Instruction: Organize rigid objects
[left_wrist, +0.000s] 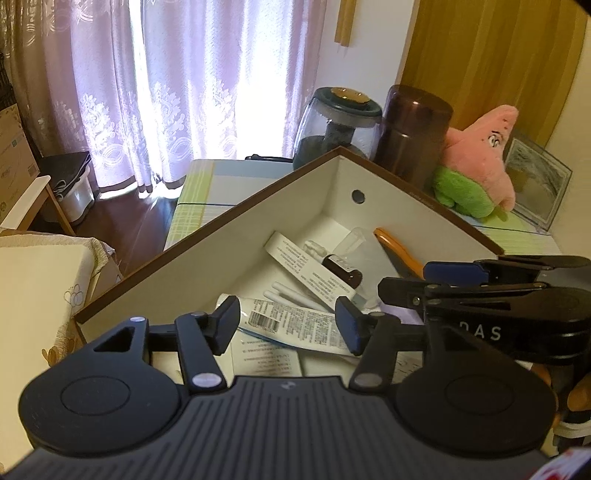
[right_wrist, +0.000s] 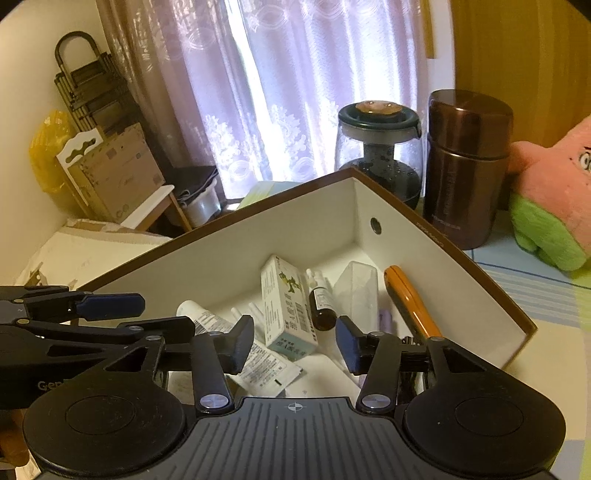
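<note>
The left gripper (left_wrist: 288, 328) is hovering over the near end of the box (left_wrist: 207, 266), its jaws standing spread with nothing between them. The right gripper (right_wrist: 295, 341) is hanging just beside it, jaws likewise parted and pinching nothing. Below them, inside the white-lined, brown-edged box, a printed tube (right_wrist: 255, 358) is lying flat nearest the jaws. A little further in, a white carton (right_wrist: 286, 306) is resting tilted against a small dark bottle (right_wrist: 321, 308), with two thin white sticks (left_wrist: 295, 297) lying beside the carton. Past these, a clear plastic case (right_wrist: 356, 288) is leaning near the far corner, and an orange-handled tool (right_wrist: 406, 299) is sitting along the right wall. Beyond the box, on the striped surface (right_wrist: 532, 284), a glass jar (right_wrist: 378, 147), a brown flask (right_wrist: 467, 166) and a pink and green plush toy (left_wrist: 480, 166) are standing in a row before the curtains (left_wrist: 166, 85)
</note>
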